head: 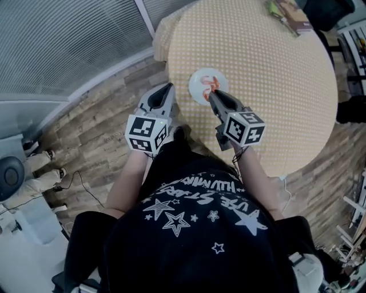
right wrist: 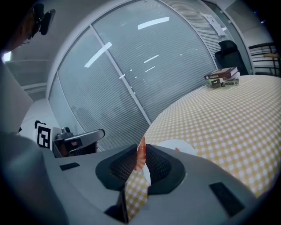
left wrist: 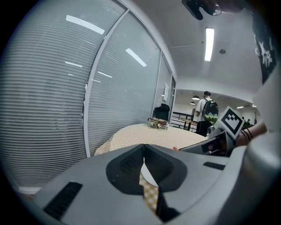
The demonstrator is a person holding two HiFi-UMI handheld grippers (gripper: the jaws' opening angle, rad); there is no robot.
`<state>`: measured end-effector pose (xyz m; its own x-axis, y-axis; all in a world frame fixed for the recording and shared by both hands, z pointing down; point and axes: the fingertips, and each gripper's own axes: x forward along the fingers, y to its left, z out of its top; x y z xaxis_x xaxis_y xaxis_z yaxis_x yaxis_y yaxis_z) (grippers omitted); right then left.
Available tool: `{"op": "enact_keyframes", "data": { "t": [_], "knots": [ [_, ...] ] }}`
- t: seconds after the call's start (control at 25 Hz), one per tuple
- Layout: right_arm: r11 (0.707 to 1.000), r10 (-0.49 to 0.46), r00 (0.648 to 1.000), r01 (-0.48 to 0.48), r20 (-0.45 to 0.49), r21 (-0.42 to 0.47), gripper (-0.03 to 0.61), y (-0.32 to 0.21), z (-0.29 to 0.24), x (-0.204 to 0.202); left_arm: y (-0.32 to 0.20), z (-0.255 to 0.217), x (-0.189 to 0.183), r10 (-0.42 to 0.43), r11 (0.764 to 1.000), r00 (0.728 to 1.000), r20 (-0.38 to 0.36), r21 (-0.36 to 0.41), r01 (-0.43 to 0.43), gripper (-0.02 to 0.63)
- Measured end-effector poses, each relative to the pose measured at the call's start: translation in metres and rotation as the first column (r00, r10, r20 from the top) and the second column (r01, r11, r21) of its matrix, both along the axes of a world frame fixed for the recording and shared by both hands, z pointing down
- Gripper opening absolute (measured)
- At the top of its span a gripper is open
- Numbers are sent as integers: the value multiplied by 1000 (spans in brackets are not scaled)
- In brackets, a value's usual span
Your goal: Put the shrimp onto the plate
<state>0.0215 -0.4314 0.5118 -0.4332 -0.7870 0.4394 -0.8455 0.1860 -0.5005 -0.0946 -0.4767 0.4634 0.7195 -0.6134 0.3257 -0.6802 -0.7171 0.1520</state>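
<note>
Shrimp (right wrist: 140, 154) is pinched between the shut fingers of my right gripper (head: 213, 93), over the near edge of the white plate (head: 197, 80) on the counter (head: 274, 68). My left gripper (head: 169, 87) hangs left of the plate; its fingers are pressed together on nothing.

Round tabletop with a plate and some books

The tabletop (head: 274, 68) is covered by a yellow-and-white checked cloth (head: 297, 114) that hangs over its edge. A white plate (head: 197, 80) lies on it close to the near edge. A small stack of books (head: 291, 14) lies well apart at the far edge.
</note>
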Motion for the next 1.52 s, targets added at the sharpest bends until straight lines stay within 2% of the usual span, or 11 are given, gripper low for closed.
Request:
{"op": "enact_keyframes", "data": {
  "t": [0.2, 0.36, 0.72, 1.0, 1.36, 1.52],
  "knots": [
    [999, -20, 995, 15, -96, -52, 71, -15, 19, -16, -17, 9, 3, 71, 997, 997, -11, -15, -71, 9],
    [995, -8, 991, -6, -137, -98, 72, -23, 38, -20, -25, 18, 3, 117, 993, 993, -11, -28, -118, 9],
    [979, -9, 961, -49, -276, -200, 71, -38, 66, -22, -40, 29, -11, 159, 985, 987, -8, -66, -159, 9],
    [965, -31, 956, -47, -292, -257, 72, -47, 89, -19, -49, 43, -12, 156, 983, 988, -9, -92, -156, 9],
    [973, -32, 965, -30, -259, -231, 72, -39, 78, -23, -41, 37, -11, 139, 986, 990, -16, -89, -140, 9],
    [979, -1, 968, -50, -251, -198, 72, -37, 68, -17, -36, 36, -8, 135, 987, 991, -11, -84, -135, 9]
  ]
}}
